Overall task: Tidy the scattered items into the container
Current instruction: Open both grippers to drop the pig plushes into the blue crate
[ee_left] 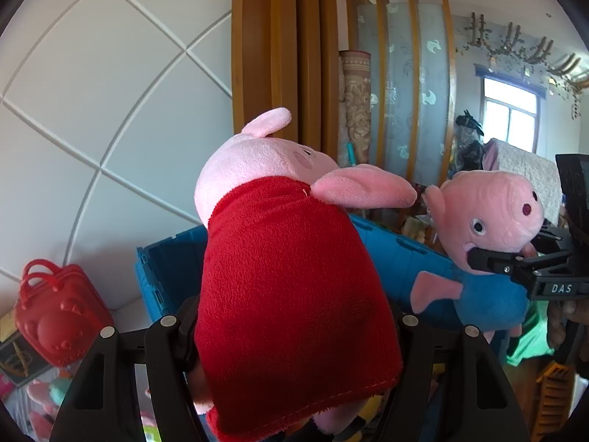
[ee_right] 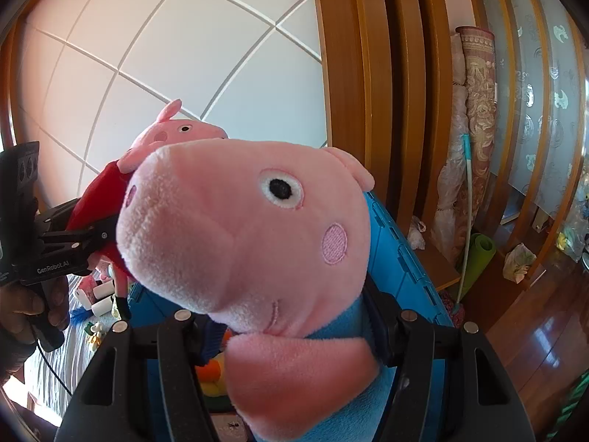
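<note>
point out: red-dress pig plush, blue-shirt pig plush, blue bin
red-dress pig plush [ee_left: 294,294], left wrist view, on its dress
blue-shirt pig plush [ee_right: 235,228], right wrist view, on its snout
blue bin [ee_left: 401,258], left wrist view, on its far wall

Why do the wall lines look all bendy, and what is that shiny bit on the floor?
Left wrist view: the fisheye lens curves the straight wall panel lines, and the window is washed out bright. Right wrist view: the same curving, and the wooden floor shows glare; the blue-shirted pig plush is so close it looks huge.
</note>
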